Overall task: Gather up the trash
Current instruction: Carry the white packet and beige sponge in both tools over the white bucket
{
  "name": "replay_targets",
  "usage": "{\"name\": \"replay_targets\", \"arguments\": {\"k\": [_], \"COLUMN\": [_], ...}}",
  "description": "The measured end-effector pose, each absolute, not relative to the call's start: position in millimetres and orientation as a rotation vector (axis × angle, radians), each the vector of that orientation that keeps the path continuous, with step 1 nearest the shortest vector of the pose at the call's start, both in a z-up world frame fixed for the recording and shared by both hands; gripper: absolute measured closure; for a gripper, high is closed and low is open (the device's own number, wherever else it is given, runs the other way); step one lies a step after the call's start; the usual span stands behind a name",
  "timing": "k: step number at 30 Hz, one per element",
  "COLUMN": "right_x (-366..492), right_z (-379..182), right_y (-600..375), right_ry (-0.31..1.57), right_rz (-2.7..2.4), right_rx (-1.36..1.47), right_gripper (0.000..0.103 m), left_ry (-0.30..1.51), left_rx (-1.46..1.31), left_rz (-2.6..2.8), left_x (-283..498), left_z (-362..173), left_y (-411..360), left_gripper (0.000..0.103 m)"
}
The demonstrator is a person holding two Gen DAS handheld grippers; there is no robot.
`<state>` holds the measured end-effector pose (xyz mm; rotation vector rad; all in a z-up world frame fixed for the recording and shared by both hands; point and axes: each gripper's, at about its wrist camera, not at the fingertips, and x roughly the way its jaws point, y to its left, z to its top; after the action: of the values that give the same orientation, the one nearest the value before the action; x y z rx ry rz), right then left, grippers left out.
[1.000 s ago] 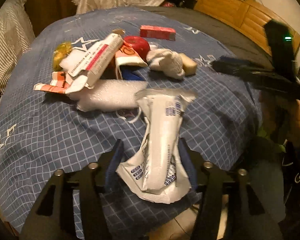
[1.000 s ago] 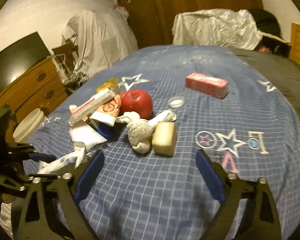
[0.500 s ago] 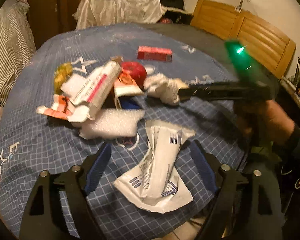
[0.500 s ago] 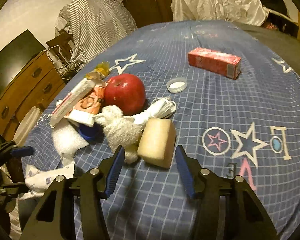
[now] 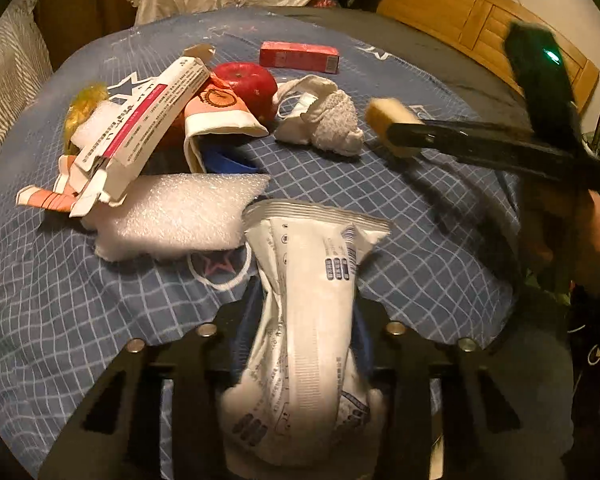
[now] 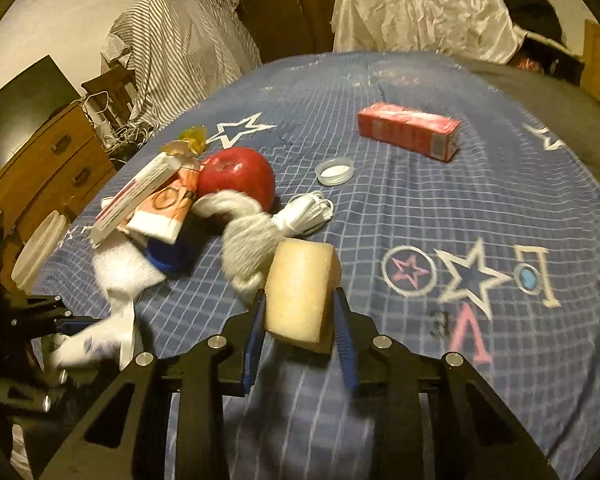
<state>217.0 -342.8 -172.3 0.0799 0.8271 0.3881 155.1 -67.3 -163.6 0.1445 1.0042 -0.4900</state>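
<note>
red apple (image 6: 238, 174), blue checked bedspread (image 6: 420, 208)

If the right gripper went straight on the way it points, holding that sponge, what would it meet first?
Most likely the grey-white sock, lying just beyond and left of the yellow sponge that the right gripper has just closed on. Depth is unclear, so it might slide past onto the blue bedspread.

Bed (image 6: 480, 208) with a blue checked cover. Beyond the right jaws lie a red apple (image 6: 238, 176), white bottle cap (image 6: 335, 171) and red carton (image 6: 410, 131). Foam sheet (image 5: 180, 212) lies ahead-left of the left jaws.
</note>
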Motion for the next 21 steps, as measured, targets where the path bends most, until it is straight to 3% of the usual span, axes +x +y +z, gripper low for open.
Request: {"name": "replay_targets", "arguments": {"k": [2,21], "right_x": [197.4,63.2], "right_z": [-161.9,-30.5], "right_y": [-345.2,-295.6], "right_ry": [0.778,0.317], "right_rz": [0.362,0.273], "right_rx": [0.072,-0.012], "right_gripper": [0.07,0.07], "left_ry": [0.979,0.436], "left_rx": [0.124,-0.048], "left_rz": [-0.472,-0.077], "left_x": [149.7,74.3], "left_z": [-162.1,-42.3], "left_y": [-64.7,-20.5], "left_gripper": [0.073,0.073]}}
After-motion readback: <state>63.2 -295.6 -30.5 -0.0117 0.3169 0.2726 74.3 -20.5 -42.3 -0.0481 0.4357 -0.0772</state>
